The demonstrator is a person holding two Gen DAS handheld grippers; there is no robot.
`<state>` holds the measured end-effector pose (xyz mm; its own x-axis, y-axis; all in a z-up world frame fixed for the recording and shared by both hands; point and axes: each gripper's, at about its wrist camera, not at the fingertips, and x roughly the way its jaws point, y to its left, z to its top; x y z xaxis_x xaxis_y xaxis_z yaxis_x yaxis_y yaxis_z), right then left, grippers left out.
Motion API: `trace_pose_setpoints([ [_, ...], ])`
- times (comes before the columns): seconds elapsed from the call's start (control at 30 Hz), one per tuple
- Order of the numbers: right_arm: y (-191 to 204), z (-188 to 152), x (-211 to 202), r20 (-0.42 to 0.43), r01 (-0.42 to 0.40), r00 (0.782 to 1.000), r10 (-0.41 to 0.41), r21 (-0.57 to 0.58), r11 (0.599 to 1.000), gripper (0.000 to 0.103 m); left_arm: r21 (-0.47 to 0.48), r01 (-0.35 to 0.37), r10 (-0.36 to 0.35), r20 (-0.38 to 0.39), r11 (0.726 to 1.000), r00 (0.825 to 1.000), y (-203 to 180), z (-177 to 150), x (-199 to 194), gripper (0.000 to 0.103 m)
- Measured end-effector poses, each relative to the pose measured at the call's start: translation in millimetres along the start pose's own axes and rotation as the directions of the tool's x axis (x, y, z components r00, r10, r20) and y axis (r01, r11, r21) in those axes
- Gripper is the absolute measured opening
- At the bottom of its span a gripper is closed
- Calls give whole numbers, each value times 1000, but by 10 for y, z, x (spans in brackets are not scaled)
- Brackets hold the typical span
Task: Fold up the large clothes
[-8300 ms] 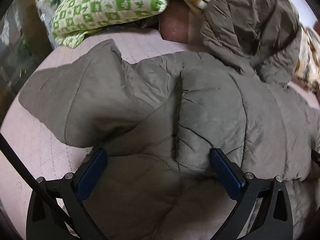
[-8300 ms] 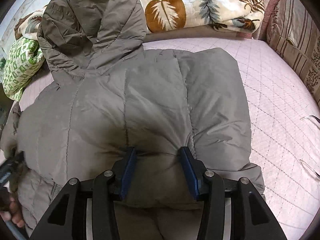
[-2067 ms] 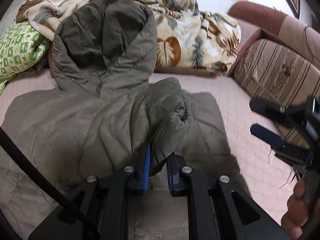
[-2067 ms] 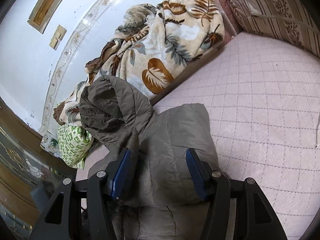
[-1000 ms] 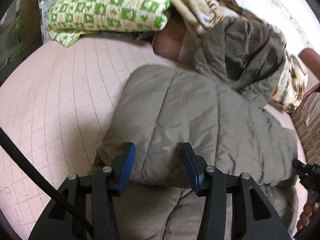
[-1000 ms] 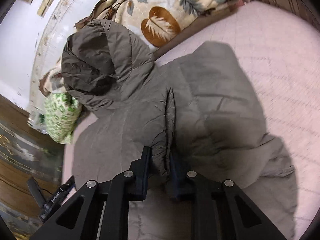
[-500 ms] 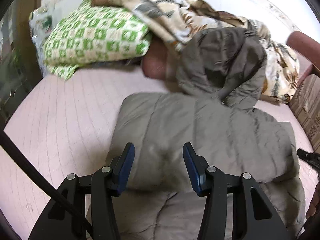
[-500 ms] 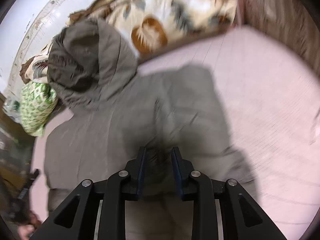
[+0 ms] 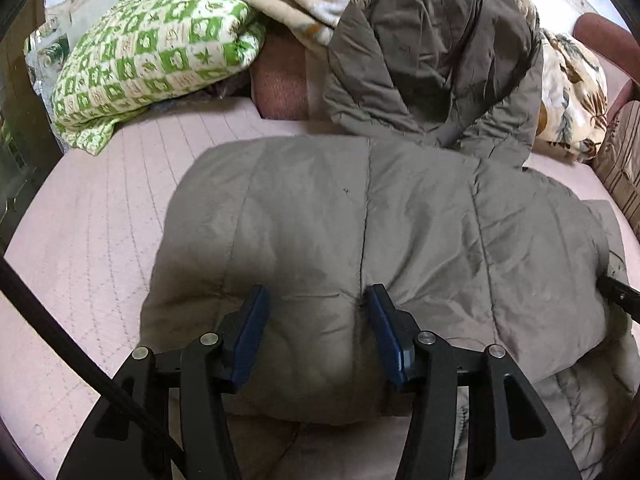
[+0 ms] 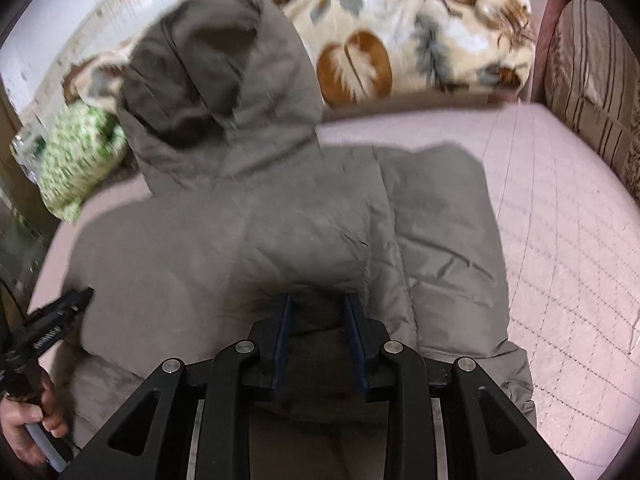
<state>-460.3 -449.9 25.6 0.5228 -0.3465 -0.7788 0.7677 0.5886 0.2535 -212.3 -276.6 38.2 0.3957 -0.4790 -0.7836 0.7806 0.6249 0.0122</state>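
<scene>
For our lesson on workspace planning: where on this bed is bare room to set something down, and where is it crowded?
Free: the pink quilted cover between the green checked pillow and the grey padded jacket; also the cover right of the jacket, up to the striped cushion. Crowded: the head end, where the jacket's hood leans on the leaf-print blanket.

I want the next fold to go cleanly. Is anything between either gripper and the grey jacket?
Nothing visible. The left gripper and right gripper both sit right over the folded jacket, jaws opening with its padding bulging between them. The green pillow and leaf-print blanket lie beyond the hood, clear of both grippers.
</scene>
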Motion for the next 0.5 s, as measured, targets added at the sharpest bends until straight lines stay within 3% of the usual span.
trace_pose_setpoints([
  [0.1, -123, -16, 169, -62, -22, 998, 26, 57, 998, 34, -9, 3, -3, -6, 1000, 1000, 4, -33, 81, 56],
  [0.23, -220, -8, 174, -73, -55, 995, 62, 91, 994, 34, 6, -31, 31, -5, 999, 1000, -51, -20, 58, 57],
  [0.4, -212, 10, -59, -42, -76, 996, 82, 124, 989, 38, -21, 35, -35, 28, 999, 999, 27, -123, -379, 56],
  [0.5, -136, 23, -267, -1, -77, 997, 77, 92, 993, 38, 4, 27, -27, 31, 1000, 999, 119, -339, -666, 56],
])
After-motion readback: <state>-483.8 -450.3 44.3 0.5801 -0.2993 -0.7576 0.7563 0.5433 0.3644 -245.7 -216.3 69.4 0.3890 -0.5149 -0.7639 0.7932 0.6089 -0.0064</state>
